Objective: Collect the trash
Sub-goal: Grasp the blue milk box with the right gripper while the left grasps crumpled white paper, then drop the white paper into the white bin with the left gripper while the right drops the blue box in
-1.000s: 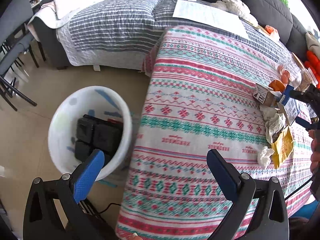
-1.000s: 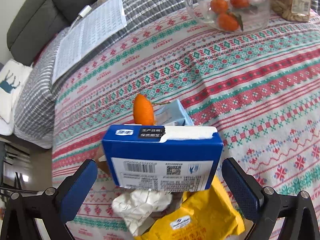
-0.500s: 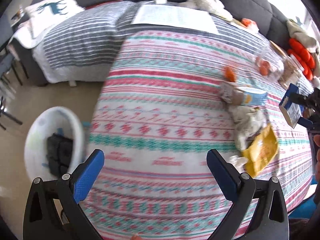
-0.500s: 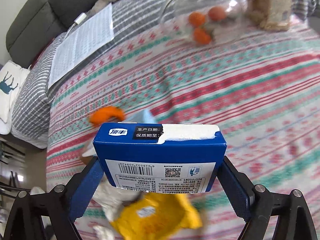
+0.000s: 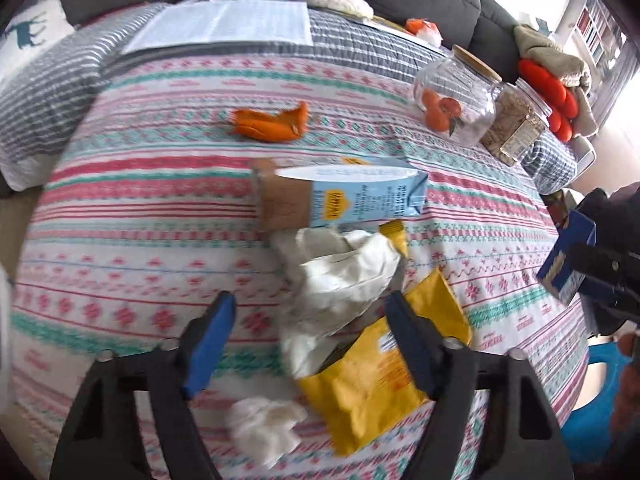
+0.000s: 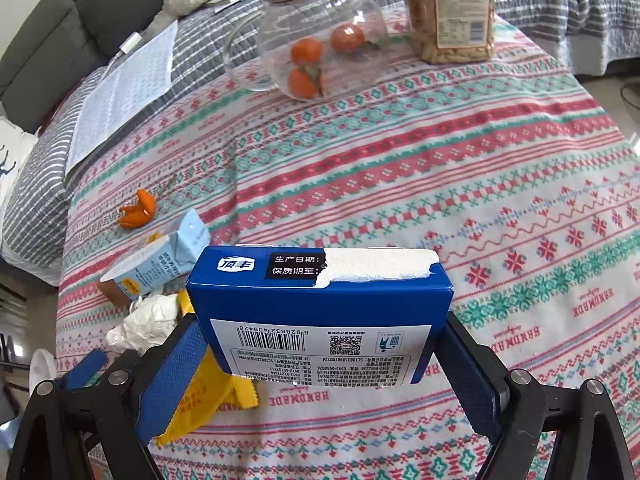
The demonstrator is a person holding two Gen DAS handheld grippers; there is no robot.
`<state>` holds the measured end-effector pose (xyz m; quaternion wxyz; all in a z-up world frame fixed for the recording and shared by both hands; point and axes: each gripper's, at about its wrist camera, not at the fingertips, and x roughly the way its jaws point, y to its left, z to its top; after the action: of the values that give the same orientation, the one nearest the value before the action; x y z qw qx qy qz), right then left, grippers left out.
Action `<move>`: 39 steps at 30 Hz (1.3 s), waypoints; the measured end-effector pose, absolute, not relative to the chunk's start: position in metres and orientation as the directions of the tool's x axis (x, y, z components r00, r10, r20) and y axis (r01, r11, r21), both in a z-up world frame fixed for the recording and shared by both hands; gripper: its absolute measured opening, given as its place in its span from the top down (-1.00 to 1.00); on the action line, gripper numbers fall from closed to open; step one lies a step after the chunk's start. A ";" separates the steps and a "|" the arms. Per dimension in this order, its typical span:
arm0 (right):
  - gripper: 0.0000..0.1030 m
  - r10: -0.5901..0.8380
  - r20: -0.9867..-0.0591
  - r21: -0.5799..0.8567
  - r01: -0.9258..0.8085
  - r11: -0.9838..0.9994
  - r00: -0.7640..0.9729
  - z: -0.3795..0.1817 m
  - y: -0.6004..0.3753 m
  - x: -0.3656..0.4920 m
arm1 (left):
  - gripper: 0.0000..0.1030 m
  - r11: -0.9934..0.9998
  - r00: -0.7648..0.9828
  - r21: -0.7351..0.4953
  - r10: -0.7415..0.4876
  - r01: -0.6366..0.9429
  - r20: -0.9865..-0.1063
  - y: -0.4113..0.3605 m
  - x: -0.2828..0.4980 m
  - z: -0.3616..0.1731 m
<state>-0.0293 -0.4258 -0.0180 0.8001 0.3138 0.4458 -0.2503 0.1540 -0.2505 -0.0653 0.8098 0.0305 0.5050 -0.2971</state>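
The blue box point(image 6: 320, 316) is sitting clamped between the jaws of the right gripper point(image 6: 320, 356), its barcode face turned toward the camera and its torn white flap on top. Both pads are pressing on the box's sides, and it is hanging above the patterned counter point(image 6: 440, 168); in the left wrist view the same box is showing at the far right edge.

The rest of the trash is lying in a heap on the counter, to the left of the blue box as the right wrist sees it. A crumpled white wrapper point(image 5: 344, 276) is lying against a yellow packet point(image 5: 360, 392), and a light blue carton point(image 5: 344, 196) is lying on its side just beyond the wrapper. A wad of white tissue point(image 5: 264, 428) is resting just beside the yellow packet, on the side nearer the camera. A piece of orange peel point(image 5: 272, 126) is lying apart, beyond the carton.

The left gripper point(image 5: 316, 344) is hovering over that heap, its jaws closing, with the white wrapper and the yellow packet's edge showing between them; neither pad is pressing on anything.

Well beyond the blue box, a glass jar point(image 6: 320, 40) with a wooden lid is holding small oranges, and a clear jar of nuts point(image 6: 452, 12) is standing just beside it.
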 end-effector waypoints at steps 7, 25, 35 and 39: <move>-0.82 -0.109 -0.881 0.262 0.667 0.697 0.460 -0.022 -0.425 -0.029 | 0.19 0.812 0.291 -0.316 -0.495 0.491 -0.819 -0.255 0.163 -0.077; -0.82 -0.071 -0.850 0.309 0.603 0.736 0.522 0.001 -0.384 -0.015 | 0.30 0.829 0.386 -0.271 -0.484 0.489 -0.785 -0.172 0.148 -0.022; -0.82 0.007 -0.844 0.311 0.478 0.821 0.536 -0.002 -0.317 0.032 | 0.30 0.922 0.481 -0.219 -0.356 0.319 -0.801 -0.045 0.167 -0.008; -0.82 0.043 -0.842 0.315 0.426 0.848 0.538 -0.003 -0.288 0.055 | 0.29 0.952 0.497 -0.195 -0.292 0.237 -0.818 0.004 0.172 -0.011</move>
<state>0.0547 -0.2880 -0.0030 0.8404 0.2509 0.4667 -0.1139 0.1723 0.0041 -0.0113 0.8646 -0.0285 0.4779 -0.1529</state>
